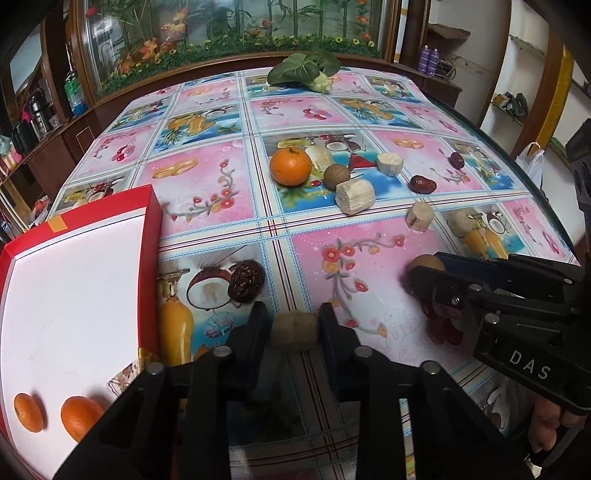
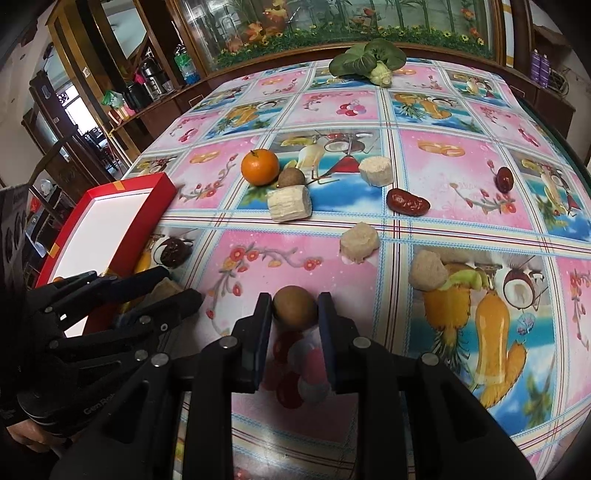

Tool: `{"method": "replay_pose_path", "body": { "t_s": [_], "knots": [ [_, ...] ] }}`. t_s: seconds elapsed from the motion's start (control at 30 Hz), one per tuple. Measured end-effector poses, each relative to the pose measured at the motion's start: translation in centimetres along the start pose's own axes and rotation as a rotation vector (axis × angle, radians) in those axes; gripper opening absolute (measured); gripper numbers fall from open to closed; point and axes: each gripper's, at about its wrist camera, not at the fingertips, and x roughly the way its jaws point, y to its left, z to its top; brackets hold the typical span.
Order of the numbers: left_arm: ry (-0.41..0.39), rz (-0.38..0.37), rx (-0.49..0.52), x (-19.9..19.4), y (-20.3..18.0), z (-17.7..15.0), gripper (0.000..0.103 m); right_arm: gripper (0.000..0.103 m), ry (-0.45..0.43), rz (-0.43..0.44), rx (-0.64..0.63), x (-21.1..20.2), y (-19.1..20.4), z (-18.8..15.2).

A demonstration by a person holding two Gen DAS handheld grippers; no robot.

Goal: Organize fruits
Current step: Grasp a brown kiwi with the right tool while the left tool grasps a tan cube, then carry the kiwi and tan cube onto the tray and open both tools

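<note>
My left gripper (image 1: pixel 294 325) is shut on a pale sugarcane chunk (image 1: pixel 293 329) next to the red tray (image 1: pixel 75 295), which holds two tangerines (image 1: pixel 79 417). My right gripper (image 2: pixel 294 310) is shut on a brown longan (image 2: pixel 294 308); it also shows in the left wrist view (image 1: pixel 424 275). On the table lie a tangerine (image 1: pixel 290 166), another longan (image 1: pixel 336 177), several sugarcane chunks (image 1: pixel 354 197), two red dates (image 1: pixel 423 183) and a dark round fruit (image 1: pixel 245 280). The left gripper shows in the right wrist view (image 2: pixel 177 291).
A leafy green vegetable (image 1: pixel 306 70) lies at the table's far edge. The tablecloth (image 1: pixel 207 184) has printed fruit pictures. A cabinet with glass doors (image 1: pixel 221 26) stands behind. The table's right edge (image 1: pixel 535 184) curves close to my right gripper.
</note>
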Motion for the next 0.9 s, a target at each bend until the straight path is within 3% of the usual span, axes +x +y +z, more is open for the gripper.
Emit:
{"method": "replay_pose_path", "body": {
  "t_s": [0.17,0.37,0.63,0.9],
  "knots": [
    [-0.014,-0.035,-0.021,-0.6,0.6,0.0,0.026,0.027,0.0,-0.003,0.014,-0.1,0.1,-0.1],
    [-0.122,-0.03,-0.055,-5.1,3.0,0.3,0.026,0.027,-0.033,0.003,0.001,-1.1,1.1,0.3],
    [-0.25,0.102,-0.177,-9.9,10.0,-0.2,0.026,0.027,-0.123,0.086,-0.055,-2.5,5.4,2.6],
    [-0.245,0.182,-0.271,-9.7,15.6,-2.0,0.026,0.027,-0.091,0.177,-0.169,0.3,13.3,4.5]
  ]
}}
